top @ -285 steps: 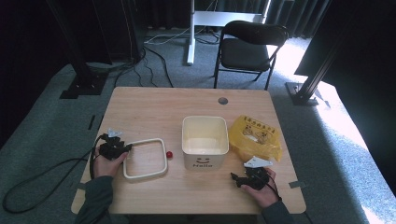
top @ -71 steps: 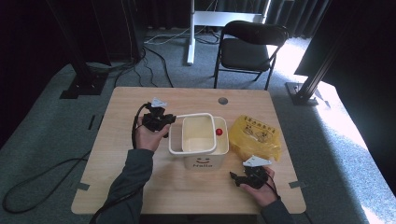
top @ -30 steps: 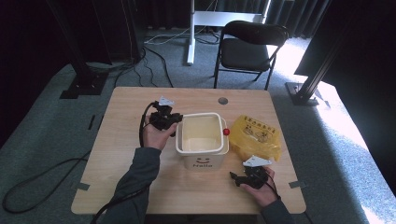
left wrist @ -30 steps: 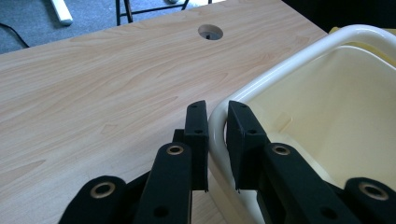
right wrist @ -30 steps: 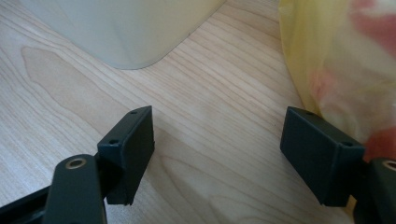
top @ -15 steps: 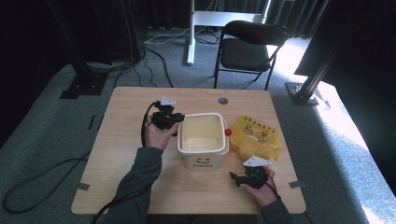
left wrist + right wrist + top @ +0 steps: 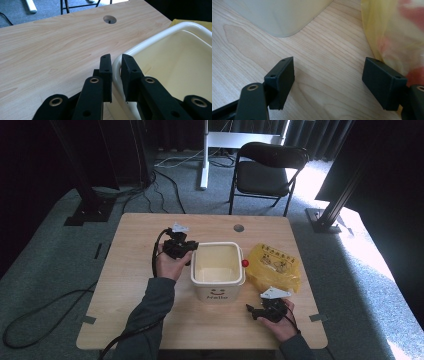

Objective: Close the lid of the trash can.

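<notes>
My left tool (image 7: pixel 186 246) is clamped on the left rim of the cream bin (image 7: pixel 218 292), a smooth, glossy, rounded-square plastic tub that stands near the middle of the desk (image 7: pixel 135 270); in the left gripper view its two flat black pads (image 7: pixel 106 70) pinch the curled lip of the bin (image 7: pixel 160 37), one outside the wall and one inside, with only the thickness of that rim between them. The bin's front face carries a printed smile and the word "Hello" (small but readable from the high view), and a little red knob (image 7: pixel 245 263) sits at its right edge. My right tool (image 7: pixel 256 311) rests low at the near right of the desk, jaws spread wide and gripping nothing; in the right gripper view its blocky matte pads (image 7: pixel 283 77) stand well apart over bare, pale wood grain, the bin's rounded corner (image 7: pixel 284 17) ahead on one side. The crinkled, translucent yellow bag (image 7: pixel 274 267) with red print lies just to the right of the bin, and in the right gripper view its soft folds (image 7: pixel 392 32) lie just beside one pad. A round cable hole (image 7: pixel 238 227) is cut into the far edge of the desk.
</notes>
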{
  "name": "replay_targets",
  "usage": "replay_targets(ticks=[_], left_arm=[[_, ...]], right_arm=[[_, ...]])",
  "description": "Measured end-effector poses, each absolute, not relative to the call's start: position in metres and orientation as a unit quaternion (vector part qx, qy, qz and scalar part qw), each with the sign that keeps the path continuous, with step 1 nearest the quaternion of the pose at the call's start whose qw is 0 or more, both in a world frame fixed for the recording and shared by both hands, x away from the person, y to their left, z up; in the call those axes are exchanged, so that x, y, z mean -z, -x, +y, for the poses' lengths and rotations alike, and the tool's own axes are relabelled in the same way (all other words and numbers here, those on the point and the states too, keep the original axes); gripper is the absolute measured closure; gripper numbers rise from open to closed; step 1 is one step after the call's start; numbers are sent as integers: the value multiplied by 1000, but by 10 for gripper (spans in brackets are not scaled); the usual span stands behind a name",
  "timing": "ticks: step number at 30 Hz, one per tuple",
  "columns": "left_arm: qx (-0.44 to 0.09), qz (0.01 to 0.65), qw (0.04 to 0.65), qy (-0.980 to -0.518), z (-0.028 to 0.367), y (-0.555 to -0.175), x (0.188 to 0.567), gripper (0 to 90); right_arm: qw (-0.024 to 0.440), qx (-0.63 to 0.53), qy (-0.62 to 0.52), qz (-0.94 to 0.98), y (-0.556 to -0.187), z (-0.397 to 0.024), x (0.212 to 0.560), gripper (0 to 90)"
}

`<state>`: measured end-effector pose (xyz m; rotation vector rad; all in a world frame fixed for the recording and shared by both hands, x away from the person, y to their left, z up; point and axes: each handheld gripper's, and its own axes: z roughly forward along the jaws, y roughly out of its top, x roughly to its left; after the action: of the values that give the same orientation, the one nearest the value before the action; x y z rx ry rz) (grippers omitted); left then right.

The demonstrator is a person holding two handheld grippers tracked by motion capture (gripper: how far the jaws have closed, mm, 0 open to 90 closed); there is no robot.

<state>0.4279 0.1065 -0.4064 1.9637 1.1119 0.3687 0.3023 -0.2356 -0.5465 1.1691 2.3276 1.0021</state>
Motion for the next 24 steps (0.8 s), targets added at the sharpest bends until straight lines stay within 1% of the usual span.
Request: replay_targets(ticks=[24], left_arm=[[-138,448,414,-780,99,-431,413,809]], right_arm=[[174,-353,-412,822,-302,-236,546,253]])
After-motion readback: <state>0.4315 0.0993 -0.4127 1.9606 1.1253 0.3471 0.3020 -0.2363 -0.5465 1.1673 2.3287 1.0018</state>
